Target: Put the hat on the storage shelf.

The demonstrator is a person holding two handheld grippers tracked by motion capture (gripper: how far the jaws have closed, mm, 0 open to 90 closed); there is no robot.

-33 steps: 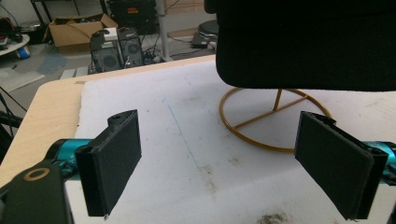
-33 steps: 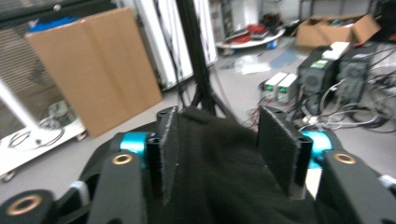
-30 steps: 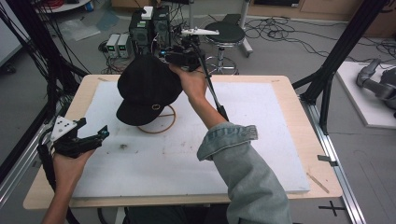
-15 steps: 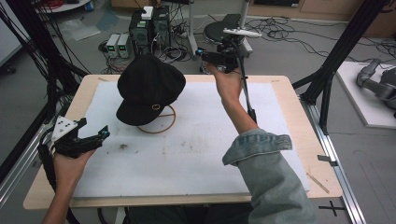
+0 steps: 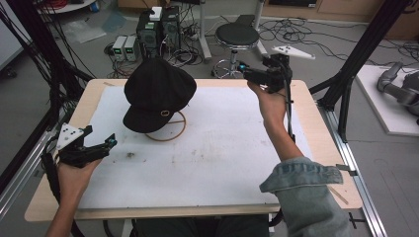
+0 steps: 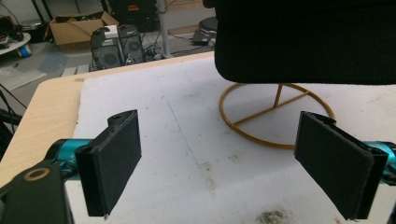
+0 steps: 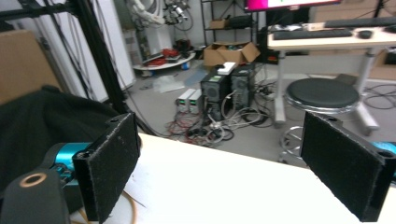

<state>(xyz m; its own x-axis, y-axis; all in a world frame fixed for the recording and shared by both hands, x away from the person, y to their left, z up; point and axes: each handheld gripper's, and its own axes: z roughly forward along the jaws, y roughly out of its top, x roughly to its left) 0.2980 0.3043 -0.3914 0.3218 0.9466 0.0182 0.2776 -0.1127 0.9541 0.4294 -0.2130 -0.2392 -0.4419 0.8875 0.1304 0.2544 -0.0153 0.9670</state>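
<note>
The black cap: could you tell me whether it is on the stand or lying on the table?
On the stand. The black cap sits raised above the gold wire stand, whose ring base rests on the white mat.

The hat (image 6: 303,37) sits on the wire stand (image 6: 278,114), ahead and right of the left gripper's (image 6: 233,175) jaws, and left of the right gripper's (image 7: 233,163) jaws.

The hand-held gripper (image 6: 233,170) gapes empty before a gold wire stand (image 6: 278,114) under a black hat (image 6: 303,39).
</note>
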